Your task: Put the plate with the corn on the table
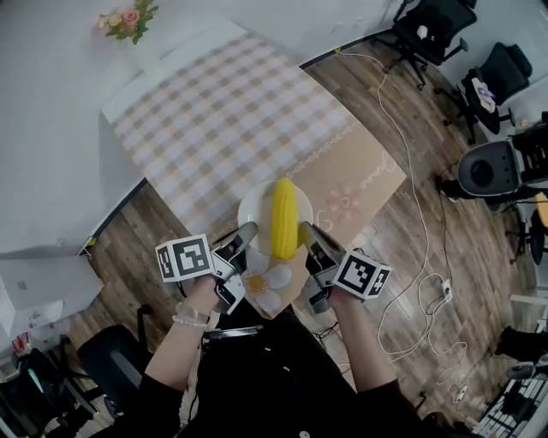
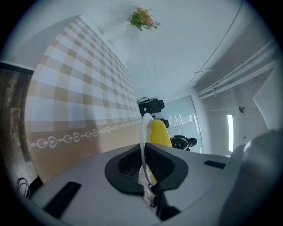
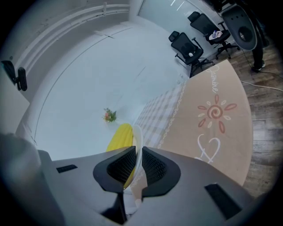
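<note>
So from the head view, the white plate (image 1: 253, 208) with the corn (image 1: 283, 218) lying lengthwise on it sits over the near end of the table (image 1: 223, 111), above the tan border of the checked tablecloth (image 1: 197, 128). The left gripper (image 1: 246, 233) has the plate's near-left rim and the right gripper (image 1: 306, 231) has the near-right rim. I can't tell from up here whether the plate touches the cloth or hangs just above it. There's a little bunch of flowers (image 1: 128, 19) at the far end, office chairs (image 1: 432, 30) off to the right, and cables (image 1: 421, 287) trailing over the wood floor (image 1: 402, 214). In the left gripper view, the left gripper (image 2: 144, 167) is clamped tight on the plate (image 2: 143, 137), which shows edge-on as a thin white rim between the black pads, with the corn (image 2: 159, 132) poking up right behind it and the tablecloth (image 2: 75, 88) spread out to the left. In the right gripper view it's the same deal: the right gripper (image 3: 137, 164) is pinched down on the plate (image 3: 138, 141) rim, the corn (image 3: 120, 137) is just left of the rim, and the tablecloth (image 3: 216, 123) with its sun and heart print is off to the right.
</note>
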### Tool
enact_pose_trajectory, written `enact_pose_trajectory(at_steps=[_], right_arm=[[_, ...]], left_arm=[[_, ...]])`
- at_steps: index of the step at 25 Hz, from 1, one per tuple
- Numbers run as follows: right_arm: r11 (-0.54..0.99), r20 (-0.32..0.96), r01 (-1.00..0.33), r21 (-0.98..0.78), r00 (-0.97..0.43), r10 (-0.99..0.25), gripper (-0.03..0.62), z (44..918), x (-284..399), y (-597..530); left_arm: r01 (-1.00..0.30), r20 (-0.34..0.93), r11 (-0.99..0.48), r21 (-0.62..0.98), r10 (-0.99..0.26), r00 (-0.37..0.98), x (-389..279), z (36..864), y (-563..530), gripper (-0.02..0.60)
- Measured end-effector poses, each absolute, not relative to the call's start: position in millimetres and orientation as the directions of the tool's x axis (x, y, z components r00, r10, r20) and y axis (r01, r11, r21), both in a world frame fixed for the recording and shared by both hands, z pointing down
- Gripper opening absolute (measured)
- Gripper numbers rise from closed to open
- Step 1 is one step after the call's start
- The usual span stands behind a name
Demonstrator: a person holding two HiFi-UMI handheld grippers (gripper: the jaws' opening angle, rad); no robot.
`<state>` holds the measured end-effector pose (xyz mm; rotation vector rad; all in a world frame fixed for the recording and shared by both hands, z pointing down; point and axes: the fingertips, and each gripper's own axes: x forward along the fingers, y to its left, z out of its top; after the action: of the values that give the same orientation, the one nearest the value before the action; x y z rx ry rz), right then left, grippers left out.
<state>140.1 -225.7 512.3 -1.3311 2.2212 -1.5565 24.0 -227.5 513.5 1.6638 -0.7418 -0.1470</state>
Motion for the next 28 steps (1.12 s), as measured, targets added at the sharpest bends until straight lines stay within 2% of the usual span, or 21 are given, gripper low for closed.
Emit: enact_pose_trajectory(at_steps=[6,12,28], right_arm=[[0.072,0.398,-0.605,-0.793,-0.604,-0.690,0.075,537.6,119.5,-248.7],[0.066,0.455,-0.646,-0.761,-0.603,-0.656,0.081,557.9,141.9,-255.4],[0.054,0.551,-0.718,-0.694,-0.579,-0.601,0.092,595.3,131.3,-300.1]], left_arm=[[-0.402,0.312,-0.054,0.914,-0.541,0.781,3.6,535.9,-251.3,0.026],[-0.414,0.332,-0.042,0.910,-0.528,0.782,26.7,555.5,-260.2,0.026],[-0.459,0.386,-0.019,0.888,-0.510,0.769,15.8,588.9,-306.1,0.026]])
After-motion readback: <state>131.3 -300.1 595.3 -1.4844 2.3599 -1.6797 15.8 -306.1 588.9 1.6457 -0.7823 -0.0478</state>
